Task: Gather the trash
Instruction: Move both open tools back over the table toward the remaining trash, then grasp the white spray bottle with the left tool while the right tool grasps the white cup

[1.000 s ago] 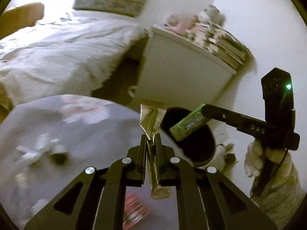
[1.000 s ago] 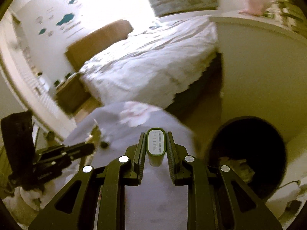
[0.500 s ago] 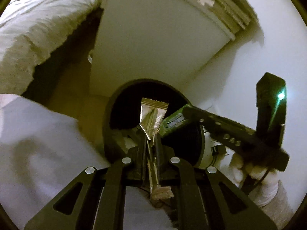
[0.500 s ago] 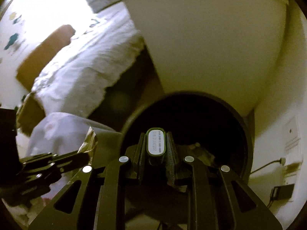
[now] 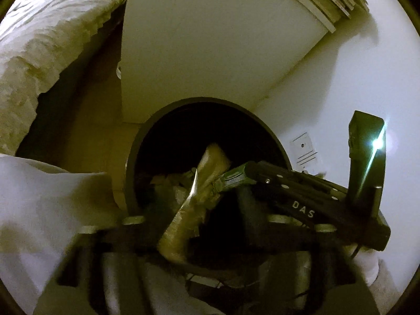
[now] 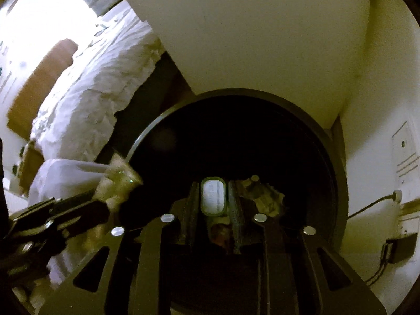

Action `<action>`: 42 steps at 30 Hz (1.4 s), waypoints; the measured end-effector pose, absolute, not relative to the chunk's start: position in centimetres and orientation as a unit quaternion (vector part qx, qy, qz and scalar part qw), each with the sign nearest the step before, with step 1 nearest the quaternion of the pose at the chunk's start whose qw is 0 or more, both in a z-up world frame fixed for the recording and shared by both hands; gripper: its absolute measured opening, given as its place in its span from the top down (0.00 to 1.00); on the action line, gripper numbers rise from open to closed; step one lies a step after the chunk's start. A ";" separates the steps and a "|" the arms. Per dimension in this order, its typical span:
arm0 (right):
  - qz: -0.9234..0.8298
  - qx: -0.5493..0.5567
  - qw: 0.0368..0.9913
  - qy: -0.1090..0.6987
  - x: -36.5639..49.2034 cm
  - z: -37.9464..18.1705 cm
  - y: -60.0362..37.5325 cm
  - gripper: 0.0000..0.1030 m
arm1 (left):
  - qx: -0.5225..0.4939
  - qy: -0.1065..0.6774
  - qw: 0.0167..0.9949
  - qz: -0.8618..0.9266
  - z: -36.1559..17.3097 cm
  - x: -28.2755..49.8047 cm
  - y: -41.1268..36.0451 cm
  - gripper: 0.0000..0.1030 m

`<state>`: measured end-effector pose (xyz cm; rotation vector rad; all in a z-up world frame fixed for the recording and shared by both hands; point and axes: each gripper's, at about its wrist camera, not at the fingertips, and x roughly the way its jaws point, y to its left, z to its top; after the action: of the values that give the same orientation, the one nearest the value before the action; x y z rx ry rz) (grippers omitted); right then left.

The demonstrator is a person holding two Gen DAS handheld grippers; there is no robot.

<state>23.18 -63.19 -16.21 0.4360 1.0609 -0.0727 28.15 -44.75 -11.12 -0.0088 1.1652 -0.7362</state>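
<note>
The gold wrapper [image 5: 195, 197] hangs over the mouth of the bin [image 5: 131, 162], tilted, between the parted fingers of the left claw [image 5: 199, 223]. That claw's jaws are opening and stand wide; the wrapper sits loose in the gap, and motion blur hides whether either pad touches it. In the right wrist view the same wrapper [image 6: 118, 183] shows at the left, crumpled, at the tip of the left claw [image 6: 78, 212] and just over the bin's rim [image 6: 147, 141].

The green pack [image 6: 212, 197] stands end-on between the fingers of the right claw [image 6: 214, 204], above the dark inside of the bin. This claw's jaws are opening too, narrow as yet; the pack fills the gap and the pads lie close along its sides, but whether they press on it cannot be told. In the left wrist view the pack [image 5: 233, 178] pokes from the right claw [image 5: 223, 181], its end touching or just beside the gold wrapper.

Crumpled trash [image 6: 265, 197] lies in the bottom of the bin, pale scraps against the dark.

The bin stands on the floor against a white cabinet [image 5: 210, 39], near a white wall [image 5: 354, 78] with a socket plate [image 5: 304, 149]. A bed [image 6: 86, 99] with rumpled white bedding lies to the left, a brown headboard [image 6: 39, 89] beyond it. A pale cloth [image 5: 47, 197] lies beside the bin at the lower left.
</note>
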 end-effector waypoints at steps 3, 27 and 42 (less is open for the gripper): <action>-0.027 0.213 0.844 0.491 22.6 -15.0 -62.9 0.58 | -0.006 0.525 0.779 -0.342 -10.0 27.6 -44.1 0.27; 0.270 0.019 0.848 0.455 16.2 -2.2 -34.8 0.42 | -0.050 0.429 0.888 -0.157 -5.4 16.1 -10.1 0.21; 0.325 -0.124 0.806 0.478 26.1 -10.1 -18.1 0.42 | 0.128 0.425 0.872 -0.204 -11.2 21.8 -5.4 0.40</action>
<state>26.07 -18.14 -10.09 -0.2650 1.0238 0.6948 21.84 -5.35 -11.16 0.2685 0.8884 -0.4271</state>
